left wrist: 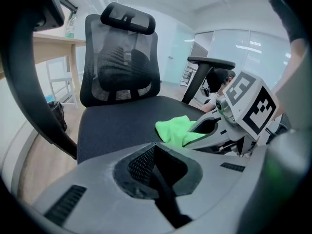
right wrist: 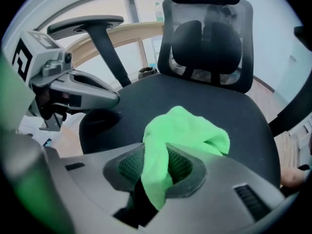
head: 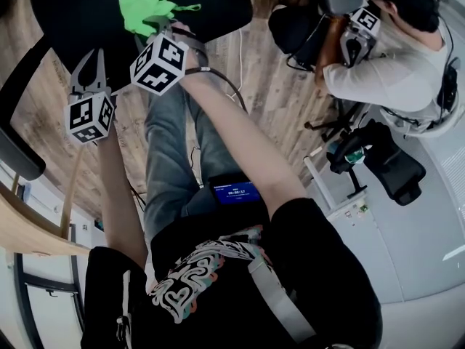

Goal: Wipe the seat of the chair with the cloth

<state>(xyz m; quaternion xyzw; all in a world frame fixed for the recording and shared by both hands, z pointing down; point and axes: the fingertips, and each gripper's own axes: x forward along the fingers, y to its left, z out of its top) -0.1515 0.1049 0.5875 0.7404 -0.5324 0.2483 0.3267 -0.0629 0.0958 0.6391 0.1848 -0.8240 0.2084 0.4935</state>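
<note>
A bright green cloth (head: 149,9) lies bunched on the black chair seat (head: 80,6) near its front edge. My right gripper (head: 161,29) is shut on the cloth's near end. In the right gripper view the cloth (right wrist: 187,128) runs down between the jaws of that gripper (right wrist: 165,150) and spreads onto the seat (right wrist: 239,111). My left gripper (head: 96,53) hovers left of the cloth, over the seat's front edge, shut and holding nothing. In the left gripper view its tips (left wrist: 155,144) meet above the seat (left wrist: 117,123), with the cloth (left wrist: 175,129) to the right.
The mesh backrest (left wrist: 119,67) and two armrests (left wrist: 210,62) (right wrist: 85,26) bound the seat. A wooden table (head: 29,231) stands to the left. Another person (head: 392,64) holding grippers sits at the upper right, near black gear (head: 385,162) on the floor.
</note>
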